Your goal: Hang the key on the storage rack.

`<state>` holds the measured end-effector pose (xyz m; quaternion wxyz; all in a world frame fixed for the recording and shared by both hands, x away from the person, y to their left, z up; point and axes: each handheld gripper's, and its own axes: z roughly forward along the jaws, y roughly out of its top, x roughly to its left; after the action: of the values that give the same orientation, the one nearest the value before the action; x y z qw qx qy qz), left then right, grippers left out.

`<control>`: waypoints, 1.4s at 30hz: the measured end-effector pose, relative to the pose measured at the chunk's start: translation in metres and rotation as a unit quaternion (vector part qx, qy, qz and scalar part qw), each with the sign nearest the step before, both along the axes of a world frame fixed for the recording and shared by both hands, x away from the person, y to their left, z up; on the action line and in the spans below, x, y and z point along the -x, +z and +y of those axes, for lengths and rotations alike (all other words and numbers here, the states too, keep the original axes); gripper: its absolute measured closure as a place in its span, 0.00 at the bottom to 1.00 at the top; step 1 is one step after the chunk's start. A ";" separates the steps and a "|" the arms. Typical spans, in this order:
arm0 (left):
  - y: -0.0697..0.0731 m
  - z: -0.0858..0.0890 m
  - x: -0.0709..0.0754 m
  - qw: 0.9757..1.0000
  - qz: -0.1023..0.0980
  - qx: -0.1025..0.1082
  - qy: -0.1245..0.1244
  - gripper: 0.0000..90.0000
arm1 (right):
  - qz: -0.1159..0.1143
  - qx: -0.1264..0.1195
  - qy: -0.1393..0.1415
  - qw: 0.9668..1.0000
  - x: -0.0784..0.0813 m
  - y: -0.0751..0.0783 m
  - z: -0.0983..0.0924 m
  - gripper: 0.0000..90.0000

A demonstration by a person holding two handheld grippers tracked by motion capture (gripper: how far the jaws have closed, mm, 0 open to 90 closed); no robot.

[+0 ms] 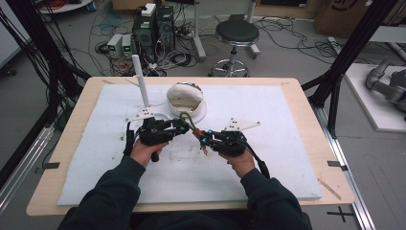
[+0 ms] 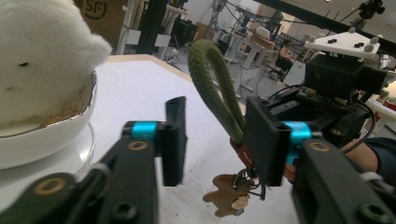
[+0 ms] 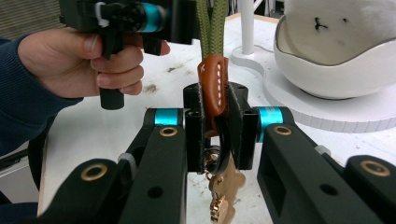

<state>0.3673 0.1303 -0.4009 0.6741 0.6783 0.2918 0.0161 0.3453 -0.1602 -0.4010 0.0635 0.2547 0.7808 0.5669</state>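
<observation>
Clamping the keychain's leather tab (image 3: 213, 84), the right gripper (image 3: 213, 126) could drop it mid-surface if the parted left gripper (image 2: 215, 140) (jaws astride the green loop (image 2: 212, 79)) tugs.

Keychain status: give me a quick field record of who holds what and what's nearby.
keychain: green cord loop with brown leather tab, small wooden charm hanging below
right tool: shut on the leather tab
left tool: open, jaws either side of the loop
bowl: white, behind the tools, plush toy in it
surface: white mat on a wooden table
</observation>
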 end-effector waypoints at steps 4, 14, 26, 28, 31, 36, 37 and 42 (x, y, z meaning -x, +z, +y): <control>0.001 0.000 0.001 1.000 -0.004 -0.004 0.000 0.86 | 0.000 0.005 -0.001 1.000 0.000 0.000 0.001 0.88; 0.015 0.012 0.005 0.999 -0.029 -0.015 0.012 0.93 | -0.006 0.027 -0.035 0.999 -0.004 0.001 -0.007 0.60; 0.059 0.091 -0.006 0.995 -0.038 -0.023 0.092 0.93 | -0.057 0.059 -0.146 0.986 -0.011 0.016 -0.069 0.51; 0.064 0.100 -0.009 0.993 -0.036 -0.031 0.104 0.93 | -0.057 0.055 -0.156 0.985 -0.012 0.017 -0.076 0.51; 0.074 0.114 -0.017 0.991 -0.031 -0.050 0.123 0.93 | -0.060 0.053 -0.166 0.983 -0.012 0.018 -0.083 0.51; 0.081 0.124 -0.025 0.988 -0.023 -0.059 0.141 0.93 | -0.058 0.055 -0.171 0.982 -0.014 0.017 -0.085 0.50; 0.083 0.126 -0.030 0.987 -0.018 -0.063 0.147 0.93 | -0.060 0.057 -0.171 0.982 -0.014 0.017 -0.085 0.50; 0.086 0.130 -0.042 0.985 -0.003 -0.072 0.156 0.93 | -0.061 0.055 -0.170 0.982 -0.013 0.017 -0.085 0.50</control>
<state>0.4096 0.2601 -0.3148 0.6136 0.6712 0.3900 0.1445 0.3586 -0.2455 -0.3839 0.2202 0.3448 0.7510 0.5183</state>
